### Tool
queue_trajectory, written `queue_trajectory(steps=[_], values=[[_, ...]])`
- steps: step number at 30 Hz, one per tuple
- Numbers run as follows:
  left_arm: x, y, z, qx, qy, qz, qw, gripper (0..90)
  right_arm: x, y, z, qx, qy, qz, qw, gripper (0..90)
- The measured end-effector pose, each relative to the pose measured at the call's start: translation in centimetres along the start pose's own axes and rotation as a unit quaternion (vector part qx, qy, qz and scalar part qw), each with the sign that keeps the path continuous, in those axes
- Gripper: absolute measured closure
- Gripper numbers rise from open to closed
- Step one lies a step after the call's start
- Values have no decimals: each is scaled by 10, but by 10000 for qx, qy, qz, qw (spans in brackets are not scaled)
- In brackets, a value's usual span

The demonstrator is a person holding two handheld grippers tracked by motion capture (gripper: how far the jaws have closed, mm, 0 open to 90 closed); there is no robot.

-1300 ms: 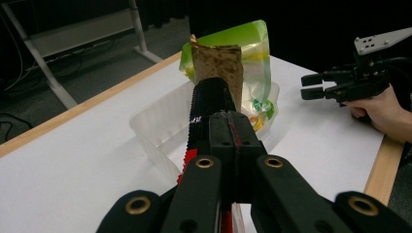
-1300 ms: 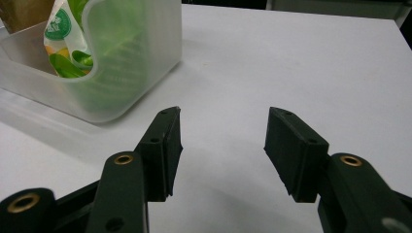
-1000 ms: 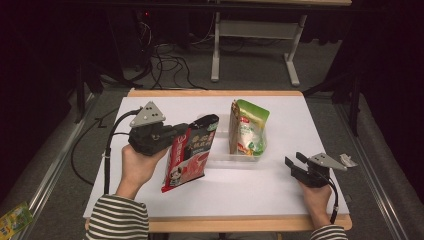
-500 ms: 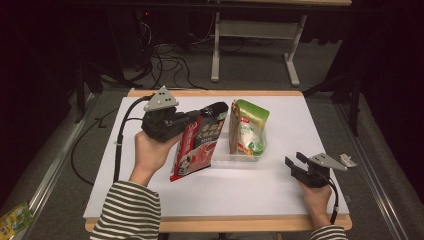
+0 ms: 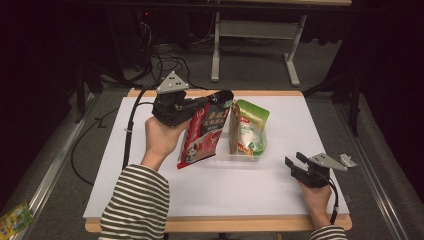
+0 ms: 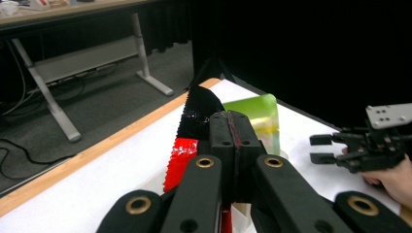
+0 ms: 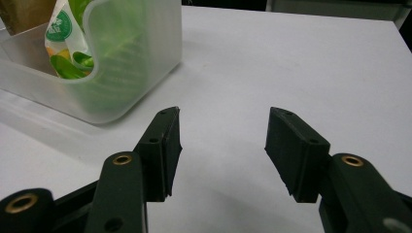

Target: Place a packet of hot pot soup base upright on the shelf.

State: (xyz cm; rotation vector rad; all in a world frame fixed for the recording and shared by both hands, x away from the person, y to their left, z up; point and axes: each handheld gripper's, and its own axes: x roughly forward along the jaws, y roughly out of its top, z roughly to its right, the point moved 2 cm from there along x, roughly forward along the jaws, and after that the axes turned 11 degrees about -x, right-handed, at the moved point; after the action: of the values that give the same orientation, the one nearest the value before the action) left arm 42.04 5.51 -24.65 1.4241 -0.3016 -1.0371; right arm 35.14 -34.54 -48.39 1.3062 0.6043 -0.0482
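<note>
A red and black snack bag hangs above the table, pinched by its black top edge in my left gripper, which is shut on it. In the left gripper view the shut jaws clamp the bag's serrated top. Just right of it a green snack bag stands upright in a clear plastic bin. My right gripper rests at the table's front right, open and holding nothing. Its own view shows the wide gap over bare white table, with the bin and the green bag at upper left.
The white table has a wooden rim along its edges. Cables and a desk frame lie on the floor beyond the far edge. In the left gripper view my right gripper is at the right.
My left gripper has carried the red bag up and to the right, closer to the bin and the green bag. The right gripper has stayed still and open.
</note>
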Motion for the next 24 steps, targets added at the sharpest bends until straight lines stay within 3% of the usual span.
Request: queue_trajectory(steps=[6,13,24], values=[[12,7,-4,-123,87,104,9998,900,0,0,-1,-13,-1,-19,10000,474],[30,13,-8,-99,315,117,9994,900,0,0,-1,-42,-17,-35,10000,463],[57,17,-14,-236,560,455,9971,900,0,0,-1,5,-11,-21,10000,462]])
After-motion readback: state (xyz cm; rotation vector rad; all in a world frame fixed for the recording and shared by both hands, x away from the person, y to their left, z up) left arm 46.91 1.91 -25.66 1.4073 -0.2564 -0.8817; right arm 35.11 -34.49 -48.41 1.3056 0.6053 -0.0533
